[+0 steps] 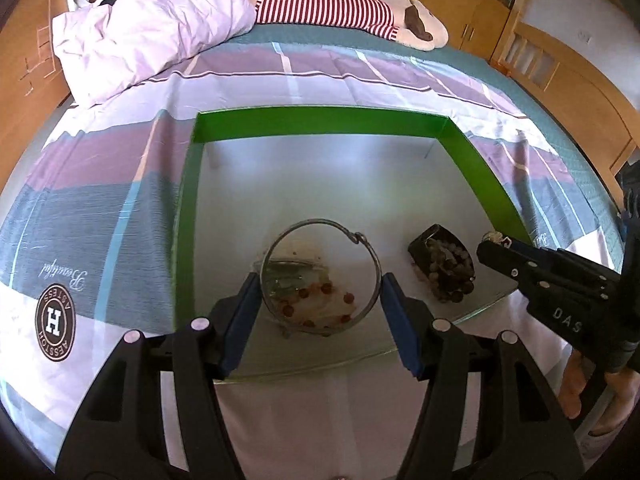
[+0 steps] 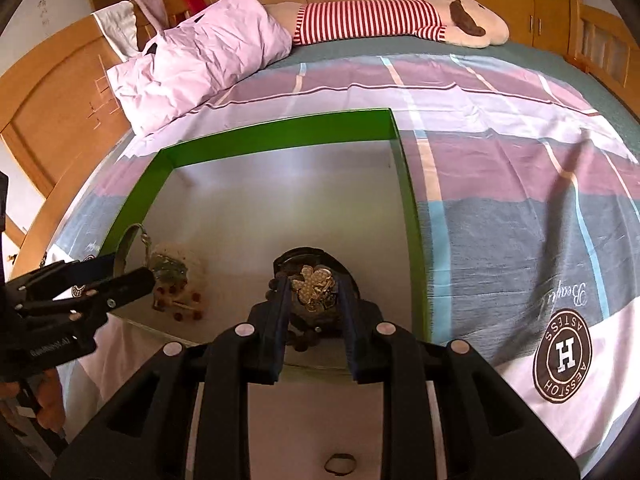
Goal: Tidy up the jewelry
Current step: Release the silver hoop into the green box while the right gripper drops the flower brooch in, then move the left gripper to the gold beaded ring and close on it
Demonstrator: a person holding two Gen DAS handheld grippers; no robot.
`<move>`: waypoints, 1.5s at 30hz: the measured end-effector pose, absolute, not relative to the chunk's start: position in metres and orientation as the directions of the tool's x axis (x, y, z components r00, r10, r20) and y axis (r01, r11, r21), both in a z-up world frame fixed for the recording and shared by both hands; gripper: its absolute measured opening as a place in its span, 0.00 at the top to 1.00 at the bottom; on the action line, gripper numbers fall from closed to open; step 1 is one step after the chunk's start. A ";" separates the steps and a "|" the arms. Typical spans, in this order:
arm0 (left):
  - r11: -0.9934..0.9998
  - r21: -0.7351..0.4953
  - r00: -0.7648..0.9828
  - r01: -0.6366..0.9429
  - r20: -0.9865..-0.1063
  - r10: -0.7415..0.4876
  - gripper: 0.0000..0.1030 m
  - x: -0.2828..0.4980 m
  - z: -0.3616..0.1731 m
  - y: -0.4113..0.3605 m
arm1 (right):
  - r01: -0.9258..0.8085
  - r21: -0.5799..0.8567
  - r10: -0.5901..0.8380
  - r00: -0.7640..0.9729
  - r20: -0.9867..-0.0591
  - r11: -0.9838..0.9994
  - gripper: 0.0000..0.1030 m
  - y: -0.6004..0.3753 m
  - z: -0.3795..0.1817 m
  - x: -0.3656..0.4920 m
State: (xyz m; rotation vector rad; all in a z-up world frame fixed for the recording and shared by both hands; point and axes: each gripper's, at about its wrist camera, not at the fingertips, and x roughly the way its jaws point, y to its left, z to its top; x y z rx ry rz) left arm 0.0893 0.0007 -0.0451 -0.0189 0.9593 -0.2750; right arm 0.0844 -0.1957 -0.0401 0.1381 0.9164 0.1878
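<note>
A green-walled tray (image 1: 320, 122) with a shiny silver floor lies on the bed. My left gripper (image 1: 320, 296) is shut on a silver bangle (image 1: 374, 258), its blue pads against the ring's two sides. Red beads and a chain (image 1: 316, 300) lie under the ring. My right gripper (image 2: 314, 292) holds a gold flower-shaped piece (image 2: 314, 286) between its fingers, over a dark pouch of beads (image 2: 316, 320). The pouch also shows in the left wrist view (image 1: 444, 266), with the right gripper (image 1: 494, 238) beside it.
The tray's green wall (image 2: 412, 200) stands on a striped bedsheet (image 2: 520, 184). A pink pillow (image 1: 148, 36) and a striped plush toy (image 1: 344, 10) lie at the far end. Wooden cabinets (image 1: 560, 64) surround the bed. A small ring (image 2: 340, 464) lies near the front edge.
</note>
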 end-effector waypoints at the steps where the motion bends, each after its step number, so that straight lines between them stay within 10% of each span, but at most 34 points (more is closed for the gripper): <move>1: 0.965 -0.140 0.535 0.223 -0.809 -0.242 0.40 0.090 -0.046 0.001 | -0.103 0.206 0.226 0.594 -0.772 0.973 0.69 -0.196 -0.039 0.084; 28: 0.954 -0.173 0.576 0.244 -0.765 -0.287 0.16 0.067 -0.028 -0.003 | -0.148 0.251 0.288 0.611 -0.738 0.957 0.43 -0.198 -0.013 0.059; 45: 0.956 -0.018 0.389 0.294 -0.911 -0.137 0.15 0.000 -0.072 0.001 | -0.276 0.019 0.112 0.323 -0.940 0.961 0.43 -0.180 -0.082 0.007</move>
